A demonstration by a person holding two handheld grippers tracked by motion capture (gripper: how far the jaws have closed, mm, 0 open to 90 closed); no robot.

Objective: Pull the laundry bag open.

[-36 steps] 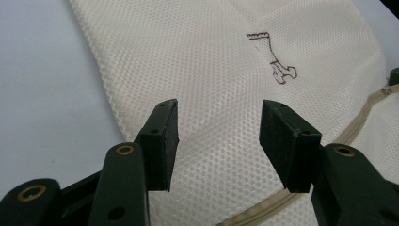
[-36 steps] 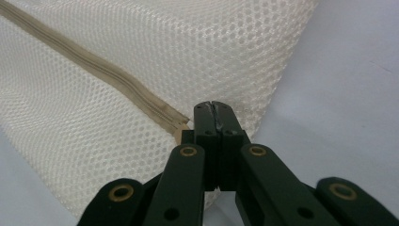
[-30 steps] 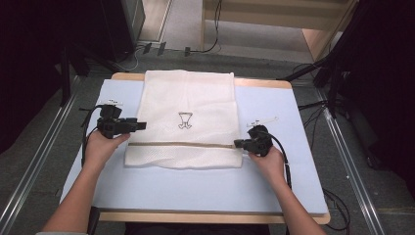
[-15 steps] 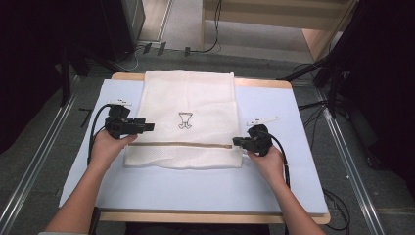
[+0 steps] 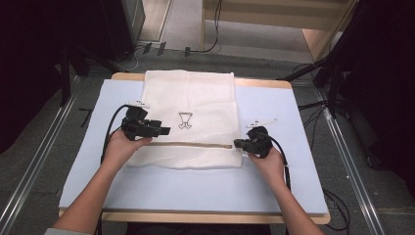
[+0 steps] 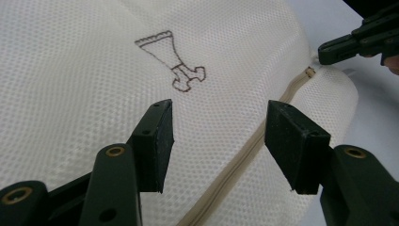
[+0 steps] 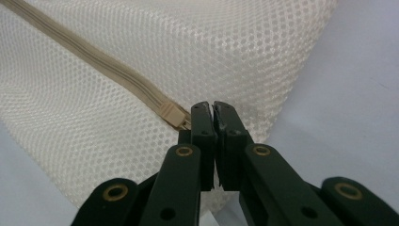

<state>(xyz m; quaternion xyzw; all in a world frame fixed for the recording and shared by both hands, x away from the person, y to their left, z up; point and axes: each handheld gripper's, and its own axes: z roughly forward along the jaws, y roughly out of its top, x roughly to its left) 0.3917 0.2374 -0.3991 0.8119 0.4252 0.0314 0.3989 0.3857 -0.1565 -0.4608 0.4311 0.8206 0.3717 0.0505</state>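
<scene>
A white mesh bag [image 5: 191, 93] lies flat on the pale blue mat [image 5: 274, 191], with a beige zipper [image 5: 191, 145] running across near its front edge and a small brown emblem [image 5: 185, 121] above it. My left gripper [image 5: 164, 130] hovers over the bag's left part, open, its jaws just widened a little, nothing between them. In the left gripper view its pads [image 6: 157, 136] frame mesh [image 6: 70, 70] and zipper [image 6: 244, 150]. My right gripper [image 7: 212, 110] is shut on the zipper pull [image 7: 171, 114] at the bag's right end, and its tip [image 6: 324, 54] appears far off in the left gripper view.
The mat covers a wooden table [image 5: 210, 217] whose edge runs along the front. Cables [image 5: 313, 105] trail over the floor on the right, metal rails [image 5: 352, 181] run along both sides, and dark equipment [image 5: 377, 73] stands to the right.
My left gripper has moved to the right, further over the bag toward the emblem. The right gripper has stayed at the zipper's end.
</scene>
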